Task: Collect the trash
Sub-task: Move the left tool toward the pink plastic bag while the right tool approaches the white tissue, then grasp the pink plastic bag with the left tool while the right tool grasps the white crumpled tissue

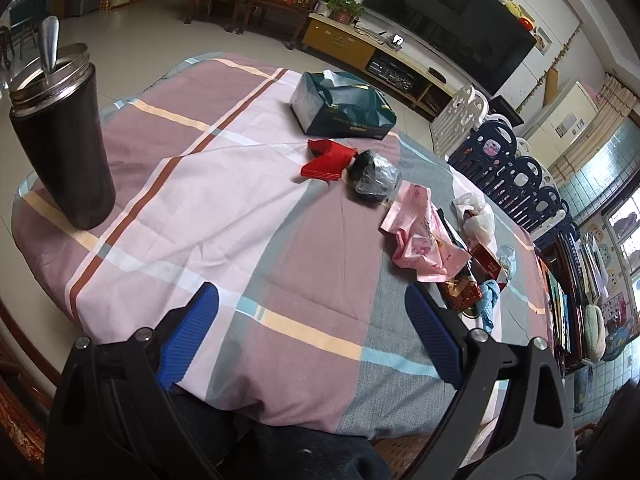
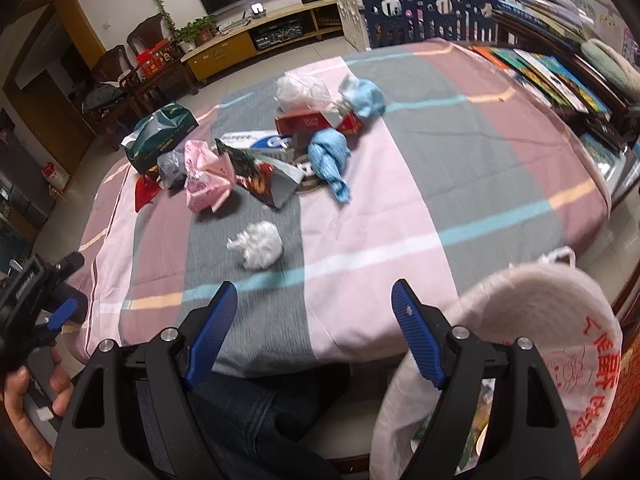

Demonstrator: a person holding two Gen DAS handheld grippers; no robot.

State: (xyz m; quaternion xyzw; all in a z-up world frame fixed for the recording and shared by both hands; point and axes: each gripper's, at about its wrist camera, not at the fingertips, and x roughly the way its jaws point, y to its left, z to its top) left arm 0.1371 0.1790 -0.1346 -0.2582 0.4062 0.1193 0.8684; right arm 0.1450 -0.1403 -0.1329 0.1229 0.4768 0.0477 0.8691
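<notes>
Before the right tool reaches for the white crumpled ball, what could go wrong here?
1. The white crumpled ball looks light; the open right tool may push it away instead of pinching it.
2. The white plastic bag hangs at the table edge with a floppy mouth, so dropped trash may miss.
3. The tall dark cup stands near the table edge; the left tool could knock it.

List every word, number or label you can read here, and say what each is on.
No text reads with certainty.
White plastic bag: large red characters and a cartoon, seen sideways, not legible.
Green tissue pack: gold lettering, too small.
Red box: pale lettering, blurred.
White and blue box: large blue lettering, partly hidden.
</notes>
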